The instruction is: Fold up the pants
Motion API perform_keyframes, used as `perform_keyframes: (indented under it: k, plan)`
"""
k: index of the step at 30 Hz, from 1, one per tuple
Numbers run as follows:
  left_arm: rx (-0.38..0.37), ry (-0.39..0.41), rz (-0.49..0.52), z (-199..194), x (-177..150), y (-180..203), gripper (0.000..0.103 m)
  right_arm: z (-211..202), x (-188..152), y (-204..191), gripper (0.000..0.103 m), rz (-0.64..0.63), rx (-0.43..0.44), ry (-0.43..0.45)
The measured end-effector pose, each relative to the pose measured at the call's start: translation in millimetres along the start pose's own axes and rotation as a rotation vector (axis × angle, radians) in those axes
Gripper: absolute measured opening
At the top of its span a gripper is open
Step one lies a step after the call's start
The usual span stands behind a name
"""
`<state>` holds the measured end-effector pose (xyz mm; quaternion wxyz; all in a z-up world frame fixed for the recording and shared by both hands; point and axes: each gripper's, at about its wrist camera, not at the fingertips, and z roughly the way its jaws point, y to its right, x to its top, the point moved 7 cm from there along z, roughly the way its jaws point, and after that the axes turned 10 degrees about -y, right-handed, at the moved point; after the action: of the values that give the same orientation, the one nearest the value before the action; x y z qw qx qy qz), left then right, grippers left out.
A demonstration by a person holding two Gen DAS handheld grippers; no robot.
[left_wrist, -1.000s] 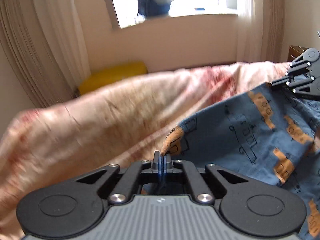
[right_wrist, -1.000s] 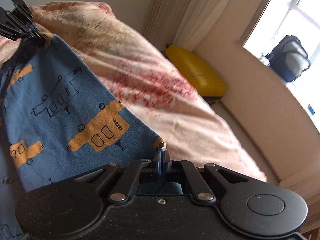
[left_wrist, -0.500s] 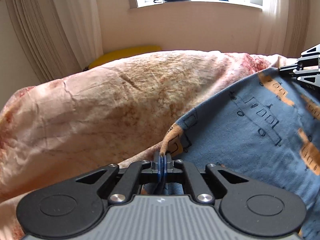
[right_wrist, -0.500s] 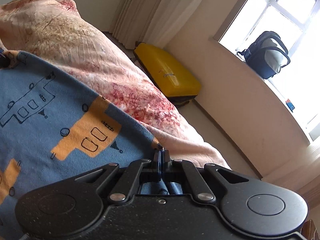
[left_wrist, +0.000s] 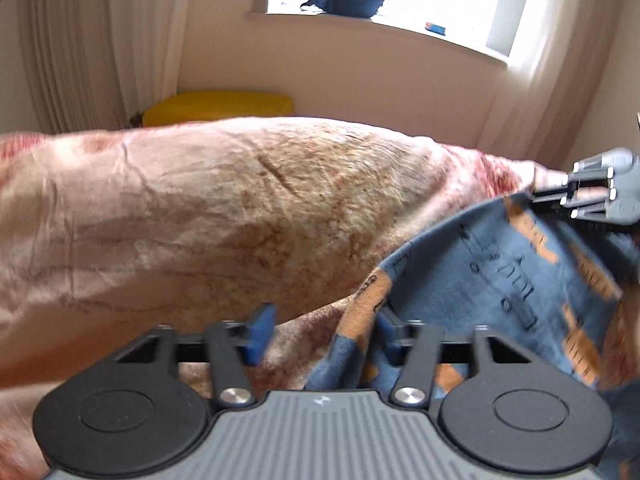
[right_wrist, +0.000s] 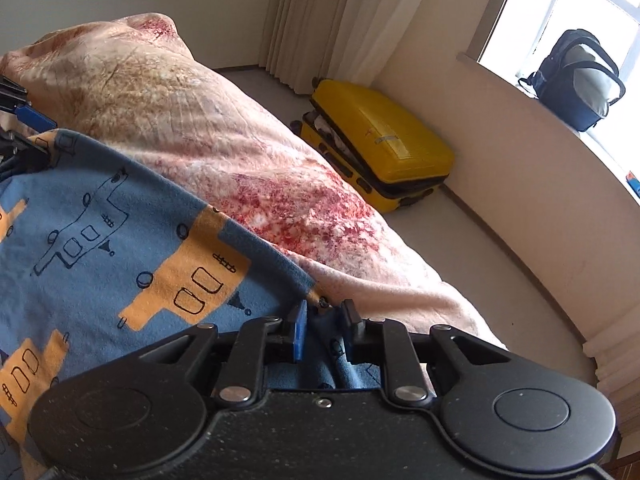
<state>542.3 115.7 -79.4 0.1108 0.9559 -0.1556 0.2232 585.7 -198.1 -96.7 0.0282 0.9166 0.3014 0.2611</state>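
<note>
The blue pants with orange and outlined vehicle prints lie on a pink and beige blanket. My left gripper is open, its blue pads wide apart, and a pant corner hangs loose between them by the right pad. My right gripper is open a little, with the pant edge lying slack between its pads. The pants spread to the left in the right wrist view. Each gripper shows in the other's view, the right one at the far right and the left one at the far left.
A yellow suitcase lies on the floor by the wall beyond the bed. A dark backpack sits on the windowsill. Curtains hang beside the window. The blanket covers the bed.
Both grippers were shut on the pant corners and have opened, letting go of the cloth. The pants have come down onto the blanket.
</note>
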Motion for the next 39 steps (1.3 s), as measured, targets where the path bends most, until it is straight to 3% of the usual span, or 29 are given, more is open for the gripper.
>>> perform_keyframes:
  k: [1, 3, 8, 9, 11, 12, 13, 18, 20, 21, 22, 25, 29, 35, 39]
  plan:
    - [-0.033, -0.02, -0.008, 1.9, 0.1, 0.6, 0.013, 1.2, 1.0, -1.9, 0.003, -0.007, -0.007, -0.006]
    - [-0.032, -0.015, -0.013, 0.6, 2.7, 3.3, 0.006, 2.3, 4.3, -5.6, 0.001, -0.028, -0.044, -0.011]
    - [-0.011, 0.006, -0.017, -8.5, 7.5, 8.7, 0.004, -3.3, 10.6, -6.4, 0.001, -0.006, -0.105, 0.019]
    - [-0.01, -0.005, -0.009, -7.8, 6.9, 8.8, 0.009, -1.8, 8.5, -6.1, 0.001, -0.001, -0.101, 0.009]
    - [0.007, -0.015, -0.013, -7.6, 5.9, 6.1, 0.029, -1.5, 4.8, -8.5, 0.002, -0.008, -0.103, 0.018]
    - [0.007, -0.008, -0.023, -8.1, 6.5, 3.7, 0.05, -2.0, 3.3, -8.9, 0.003, -0.009, -0.103, 0.026]
    - [-0.006, 0.01, -0.036, -8.8, 8.0, 0.8, 0.059, -2.7, 2.1, -8.5, 0.004, -0.004, -0.099, 0.033]
    - [-0.073, 0.037, -0.069, -3.9, 19.3, -4.5, 0.059, -4.6, 1.0, -3.4, 0.009, 0.024, -0.066, 0.043]
    - [-0.105, 0.016, -0.067, 0.4, 21.9, -1.9, 0.047, -5.1, 0.2, -3.4, 0.01, 0.025, -0.055, 0.04]
    - [-0.132, 0.002, -0.056, 2.0, 22.4, 1.5, 0.015, -6.2, -0.3, -4.2, 0.006, 0.02, -0.054, 0.042]
    - [-0.147, -0.014, -0.044, 2.7, 22.3, 5.0, 0.002, -8.0, -0.9, -5.5, 0.004, 0.014, -0.055, 0.044]
    - [-0.138, -0.016, 0.022, -5.2, 19.4, 18.7, 0.001, -20.8, -3.9, -8.7, 0.002, -0.002, -0.069, 0.071]
    - [-0.132, 0.044, 0.079, -35.4, 9.3, 36.3, 0.001, -57.4, -17.3, -15.8, 0.001, 0.01, -0.087, 0.154]
    - [-0.088, 0.162, 0.208, -96.2, -25.9, 66.9, 0.001, -134.6, -68.4, -47.3, 0.001, -0.01, -0.131, 0.282]
    - [-0.095, 0.212, 0.309, -129.2, -66.5, 91.9, 0.001, -186.3, -116.7, -76.6, 0.001, -0.005, -0.145, 0.316]
